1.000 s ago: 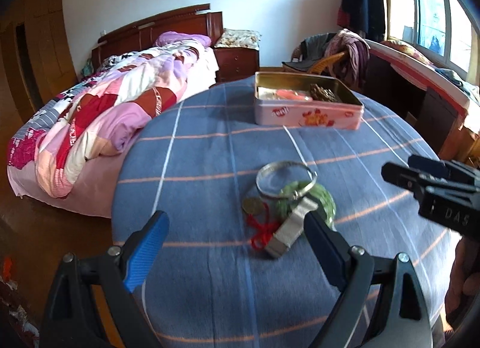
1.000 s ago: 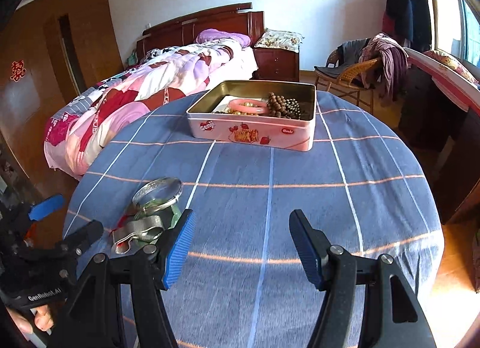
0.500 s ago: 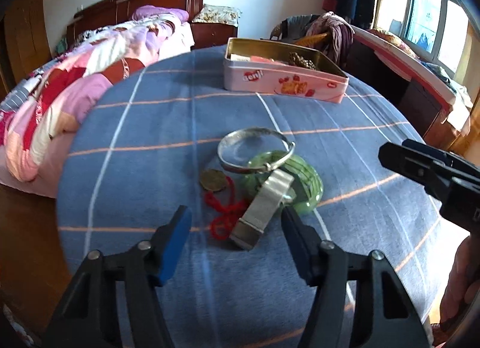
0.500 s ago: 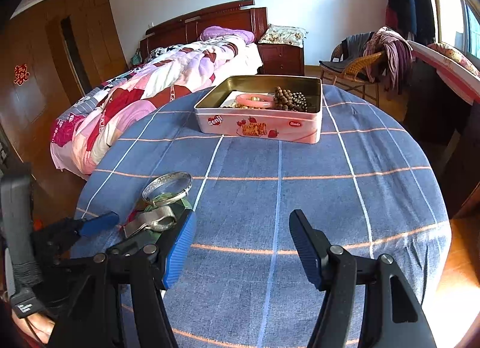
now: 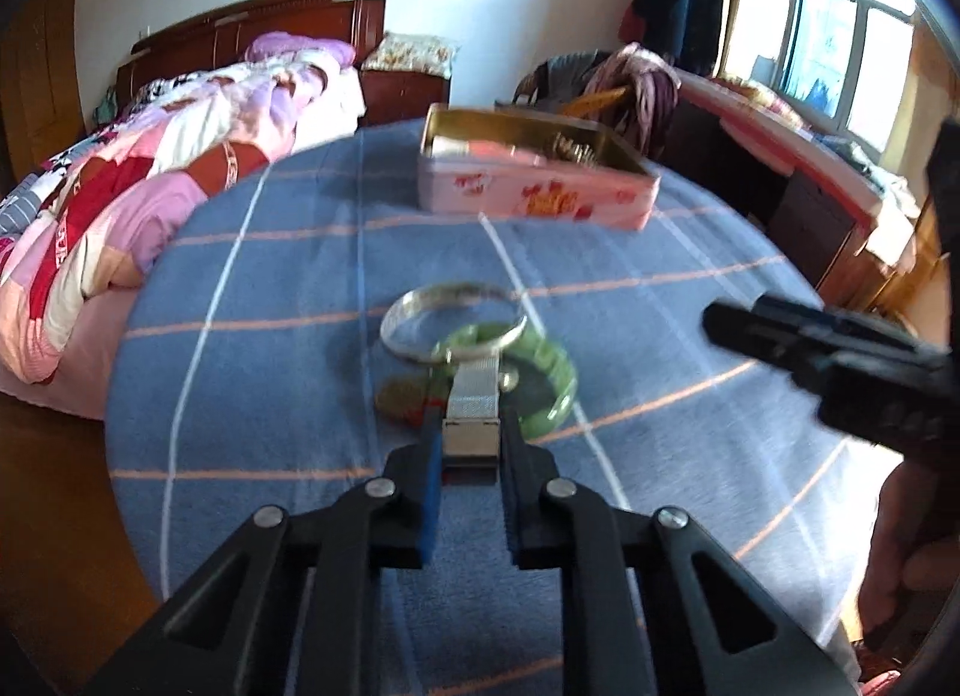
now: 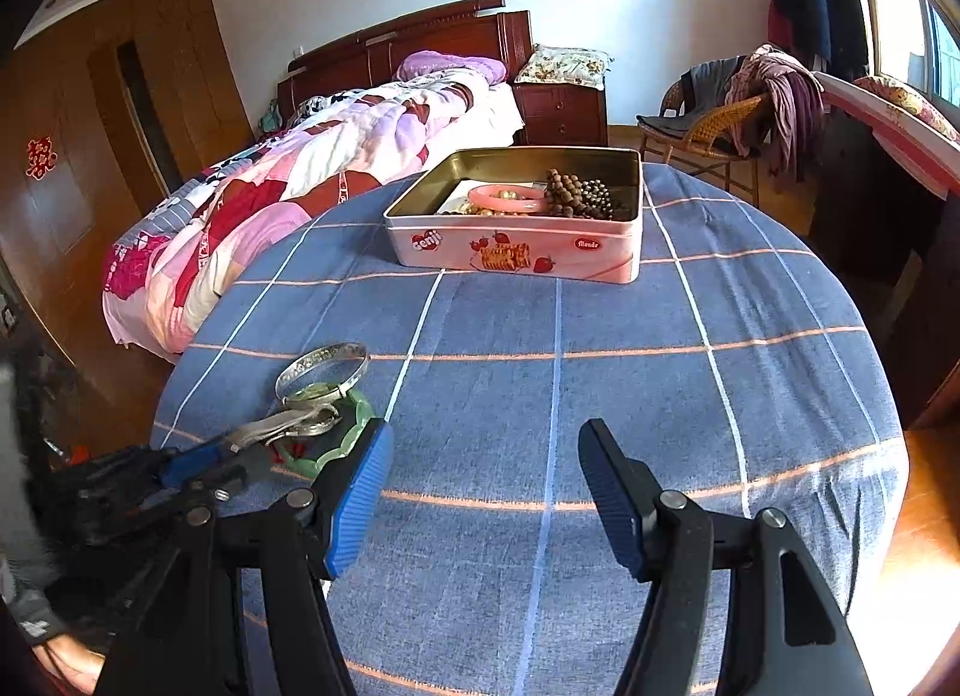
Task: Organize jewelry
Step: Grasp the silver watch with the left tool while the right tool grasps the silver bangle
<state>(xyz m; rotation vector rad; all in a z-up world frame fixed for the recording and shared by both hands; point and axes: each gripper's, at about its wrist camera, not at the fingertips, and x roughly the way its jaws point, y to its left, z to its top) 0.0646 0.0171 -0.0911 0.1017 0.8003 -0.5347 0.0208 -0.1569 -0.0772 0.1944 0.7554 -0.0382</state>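
My left gripper point(image 5: 471, 438) is shut on the end of a silver mesh watch band point(image 5: 474, 402), which lies over a green jade bangle point(image 5: 549, 381). A silver bangle point(image 5: 453, 321) rests on the green one, with a bronze coin on red cord point(image 5: 399, 396) at the left. From the right wrist view I see the same band point(image 6: 282, 429), green bangle point(image 6: 351, 405) and silver bangle point(image 6: 324, 363) at the left. My right gripper point(image 6: 483, 492) is open and empty over the blue cloth. A pink tin point(image 6: 516, 255) at the far side holds a pink bangle point(image 6: 510, 198) and brown beads point(image 6: 579, 195).
The round table point(image 6: 660, 384) has a blue cloth with white and orange lines. A bed point(image 6: 312, 168) stands beyond its far left edge. A wicker chair with clothes point(image 6: 726, 126) and a desk point(image 6: 888, 156) are at the right.
My left gripper has moved forward and down to the pile and closed from wide open onto the watch band. The right gripper has stayed open and shifted only slightly.
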